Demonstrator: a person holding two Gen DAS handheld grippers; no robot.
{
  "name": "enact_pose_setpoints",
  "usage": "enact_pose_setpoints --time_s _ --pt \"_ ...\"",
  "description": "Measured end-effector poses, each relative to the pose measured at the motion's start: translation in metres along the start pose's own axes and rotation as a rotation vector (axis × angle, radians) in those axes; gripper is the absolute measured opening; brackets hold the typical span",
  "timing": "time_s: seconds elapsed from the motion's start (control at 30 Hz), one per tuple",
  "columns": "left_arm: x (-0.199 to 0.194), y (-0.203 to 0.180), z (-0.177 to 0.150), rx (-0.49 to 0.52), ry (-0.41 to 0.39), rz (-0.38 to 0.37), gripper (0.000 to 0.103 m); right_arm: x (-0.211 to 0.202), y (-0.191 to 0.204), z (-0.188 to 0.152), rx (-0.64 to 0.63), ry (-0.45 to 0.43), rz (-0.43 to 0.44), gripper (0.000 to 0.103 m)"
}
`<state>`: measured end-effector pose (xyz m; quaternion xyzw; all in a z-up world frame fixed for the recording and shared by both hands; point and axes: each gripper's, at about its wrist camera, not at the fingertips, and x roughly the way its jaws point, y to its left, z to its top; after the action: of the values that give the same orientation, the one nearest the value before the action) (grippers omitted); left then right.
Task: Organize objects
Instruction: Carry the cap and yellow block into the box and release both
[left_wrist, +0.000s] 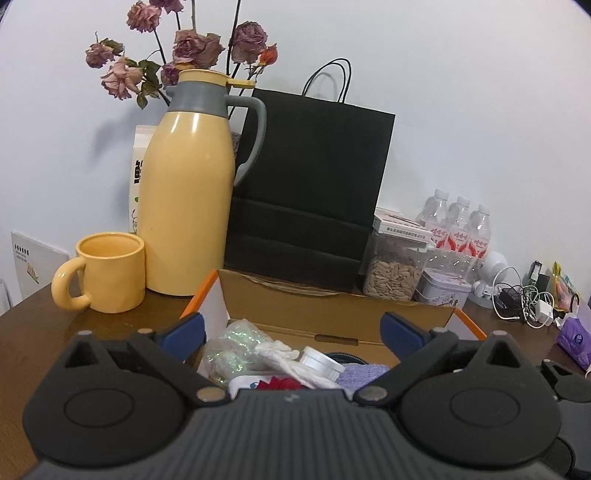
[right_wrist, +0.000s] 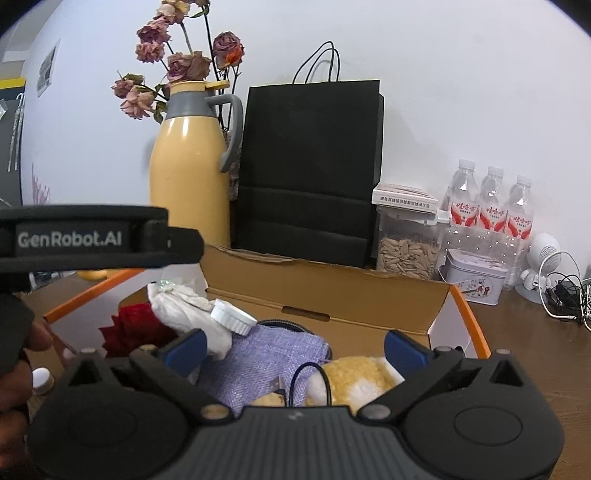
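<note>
The cardboard box (right_wrist: 332, 291) sits open on the table (left_wrist: 33, 332) before me, crammed with oddments, both my left gripper (left_wrist: 293, 334) and right gripper (right_wrist: 295, 349) wide and empty, so I'd pick one item cleanly.

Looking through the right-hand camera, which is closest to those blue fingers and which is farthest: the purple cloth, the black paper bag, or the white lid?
From the right gripper, both fingers spread open:
1. Purple cloth, in the box right between the fingers.
2. White lid, a little further in, towards the left.
3. Black paper bag, standing behind the box against the wall.
</note>
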<state>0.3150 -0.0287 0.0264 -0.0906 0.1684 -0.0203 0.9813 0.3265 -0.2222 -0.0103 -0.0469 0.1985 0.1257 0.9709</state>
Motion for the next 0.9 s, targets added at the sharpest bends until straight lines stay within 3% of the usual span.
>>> enact_pose_setpoints --time_s 0.6,0.9 --pt "-0.030 0.004 0.004 -0.006 -0.032 -0.027 0.103 -0.022 0.003 0.004 -0.003 -0.014 -0.002 0.103" --pt "-0.057 0.014 0.004 -0.002 -0.003 -0.036 0.103 -0.047 0.013 0.003 -0.016 -0.006 0.008 0.103"
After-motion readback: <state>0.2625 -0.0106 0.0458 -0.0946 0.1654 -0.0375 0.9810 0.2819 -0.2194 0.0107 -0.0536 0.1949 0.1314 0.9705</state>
